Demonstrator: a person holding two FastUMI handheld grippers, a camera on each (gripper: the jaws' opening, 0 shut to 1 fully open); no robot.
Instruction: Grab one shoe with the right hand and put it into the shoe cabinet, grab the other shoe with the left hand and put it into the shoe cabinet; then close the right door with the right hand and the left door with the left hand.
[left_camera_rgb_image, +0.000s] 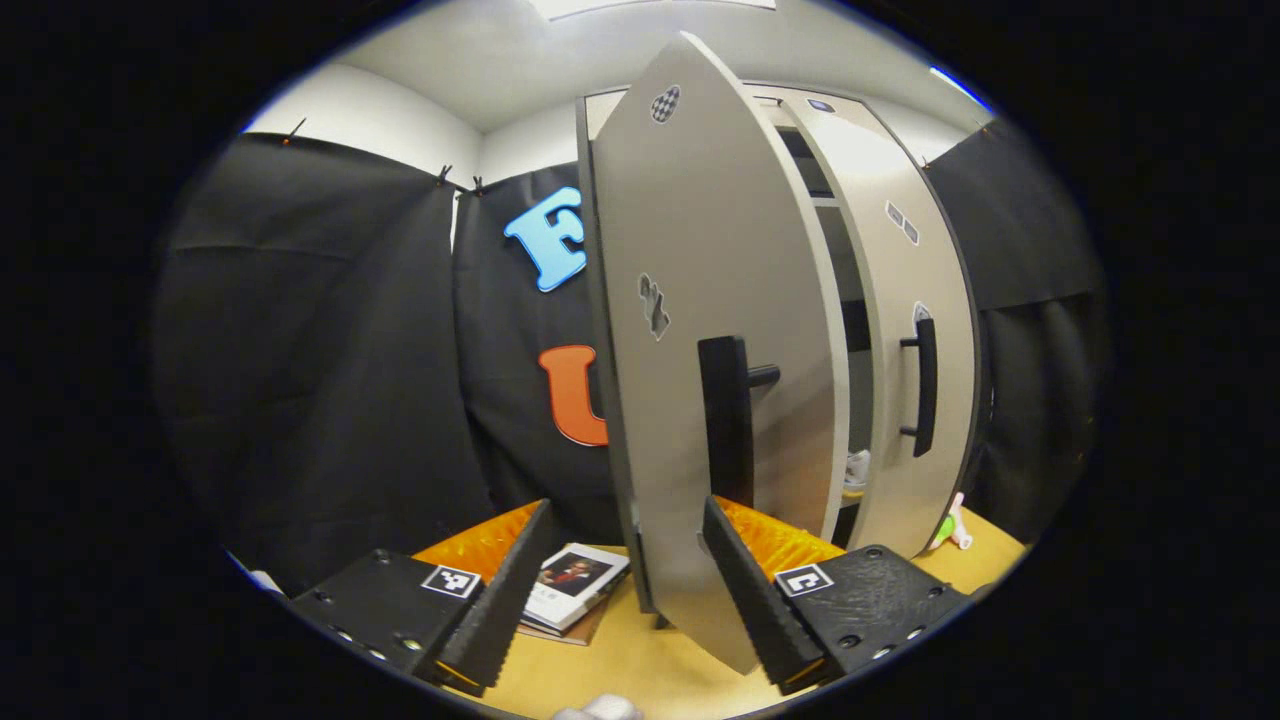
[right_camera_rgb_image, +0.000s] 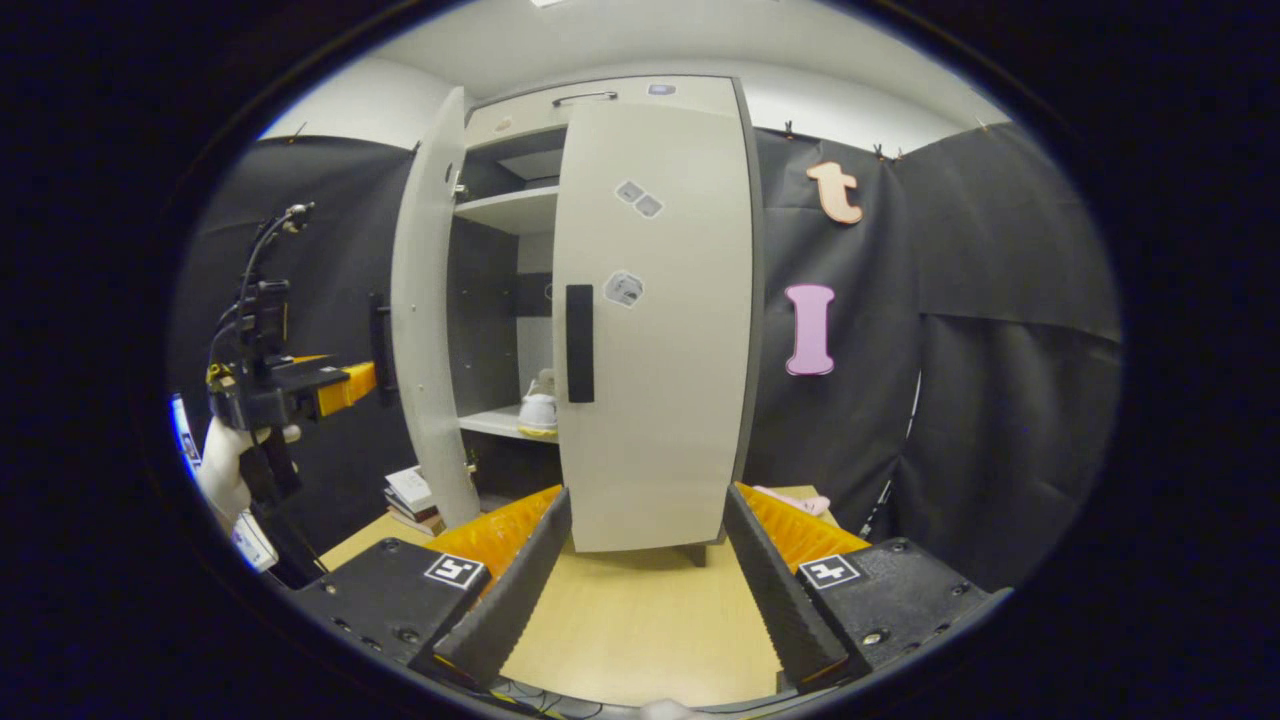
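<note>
Your left claw (left_camera_rgb_image: 625, 580) is spread and empty at the left door (left_camera_rgb_image: 700, 330); the right claw (right_camera_rgb_image: 645, 590) is released too. The shoe (right_camera_rgb_image: 538, 408) sits on the shelf (right_camera_rgb_image: 497, 421). Push off-centre and the door may rebound ajar.

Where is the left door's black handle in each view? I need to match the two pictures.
Left gripper view: the black bar handle on the grey left door stands centre, just above the open fingers.
Right gripper view: far left, beside the left gripper.
Shared landmark: the right door's black handle.
</note>
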